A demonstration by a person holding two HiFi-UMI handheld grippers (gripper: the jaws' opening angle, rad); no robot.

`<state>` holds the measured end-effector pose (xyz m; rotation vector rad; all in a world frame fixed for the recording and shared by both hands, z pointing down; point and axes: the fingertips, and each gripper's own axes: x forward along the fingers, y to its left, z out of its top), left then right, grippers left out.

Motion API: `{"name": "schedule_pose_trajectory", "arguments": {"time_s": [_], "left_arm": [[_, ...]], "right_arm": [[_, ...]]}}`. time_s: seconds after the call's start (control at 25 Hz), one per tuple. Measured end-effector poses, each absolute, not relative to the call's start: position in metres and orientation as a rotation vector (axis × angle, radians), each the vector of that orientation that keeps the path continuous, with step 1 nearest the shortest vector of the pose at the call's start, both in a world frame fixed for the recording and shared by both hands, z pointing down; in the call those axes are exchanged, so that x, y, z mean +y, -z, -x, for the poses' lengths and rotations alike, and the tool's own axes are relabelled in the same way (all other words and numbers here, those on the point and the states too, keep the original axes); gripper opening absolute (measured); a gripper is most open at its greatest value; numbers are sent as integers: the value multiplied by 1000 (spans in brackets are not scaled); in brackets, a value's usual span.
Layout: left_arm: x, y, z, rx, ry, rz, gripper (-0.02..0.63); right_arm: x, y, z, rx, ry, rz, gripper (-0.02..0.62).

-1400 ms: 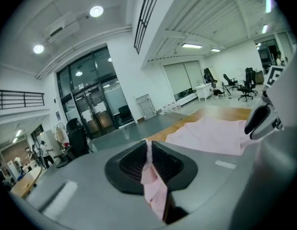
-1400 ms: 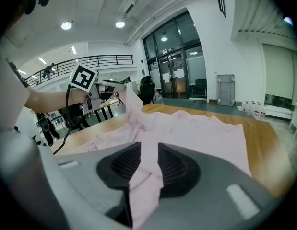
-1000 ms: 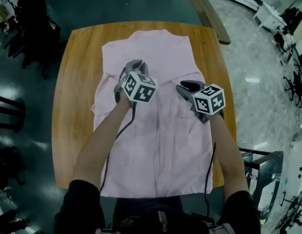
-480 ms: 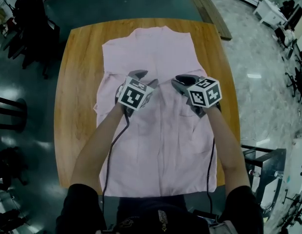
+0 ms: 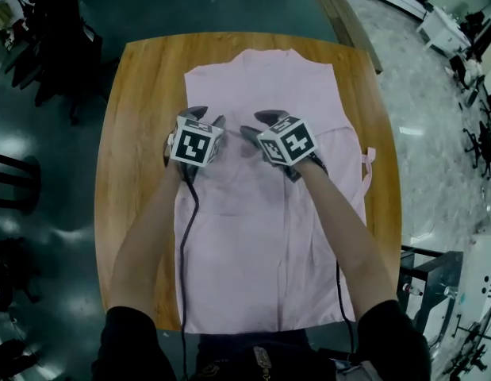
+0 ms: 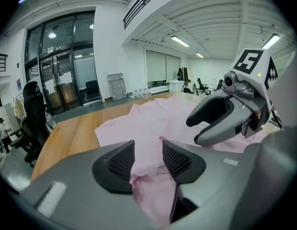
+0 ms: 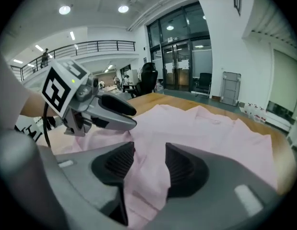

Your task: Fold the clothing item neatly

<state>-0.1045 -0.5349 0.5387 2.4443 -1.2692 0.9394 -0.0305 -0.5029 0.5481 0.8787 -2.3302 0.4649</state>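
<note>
Moved: both grippers sit further left over the shirt than a second ago.
Left gripper (image 5: 205,117): jaws apart, just closing a little; loose fabric between, unpinched.
Right gripper (image 5: 255,124): jaws just opened wide, fabric between, not gripped.
Pale pink button shirt (image 5: 269,236): flat on brown wooden counter (image 5: 134,133), collar far.

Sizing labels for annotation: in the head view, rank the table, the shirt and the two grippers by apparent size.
1. Wooden table, by its outline.
2. Pink shirt, lying on it.
3. Left gripper and right gripper: they look alike, so they are not ranked against each other.
</note>
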Motion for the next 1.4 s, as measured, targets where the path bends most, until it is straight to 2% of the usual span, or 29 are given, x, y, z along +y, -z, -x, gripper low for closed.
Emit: {"name": "schedule_pose_trajectory", "arguments": {"time_s": [0.16, 0.2, 0.32, 0.64, 0.92, 1.12, 1.4], "left_arm": [[-545, -554, 111, -1233, -994, -2447, 192], [-547, -559, 113, -1222, -1016, -2446, 192], [-551, -575, 122, -1219, -1083, -2403, 187], [-551, -591, 128, -1255, -1159, -2317, 175], [-553, -594, 128, -1315, -1196, -2274, 170], [-549, -577, 123, -1359, -1184, -2289, 167], [-506, -544, 78, -1298, -1034, -2382, 158]], "right_arm": [[-509, -582, 41, -2171, -397, -845, 195], [-511, -587, 38, -2146, -389, -845, 174], [-515, -585, 25, -2151, -407, -889, 27], [-518, -541, -65, -2265, -643, -1272, 23], [-499, -568, -157, -2152, -813, -1455, 43], [-480, -566, -209, -2106, -808, -1500, 51], [-427, -554, -310, -1989, -736, -1567, 51]]}}
